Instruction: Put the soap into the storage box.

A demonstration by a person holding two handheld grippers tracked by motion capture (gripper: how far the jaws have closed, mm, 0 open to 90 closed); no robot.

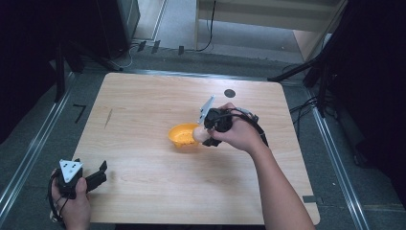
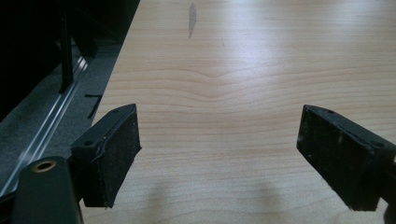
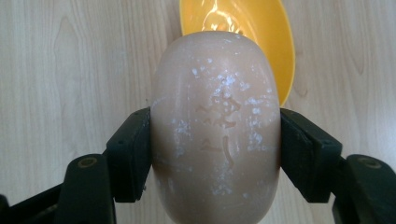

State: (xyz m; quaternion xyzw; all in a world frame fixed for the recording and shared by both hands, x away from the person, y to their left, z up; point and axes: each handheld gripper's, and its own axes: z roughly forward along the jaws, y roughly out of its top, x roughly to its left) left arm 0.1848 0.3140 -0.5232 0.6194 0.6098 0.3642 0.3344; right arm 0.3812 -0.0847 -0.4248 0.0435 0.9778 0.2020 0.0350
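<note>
Nearest, the left gripper [image 1: 98, 173] rests open and empty at the bench [image 1: 143, 191] edge. Farther in, the right gripper [image 3: 215, 149] clamps a tan egg [image 3: 215, 135] just above the yellow bowl [image 1: 183, 135]. The carrying step looks nearly finished; next comes centring over the bowl, lowering, then releasing.

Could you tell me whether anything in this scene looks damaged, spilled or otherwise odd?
Nothing is spilled or broken. The one oddity is the egg clamped in the right gripper: its beige shell carries white flecks and a faint embossed mark. It hangs just beside the yellow bowl, which sits upright. The left gripper rests open over bare table.
</note>
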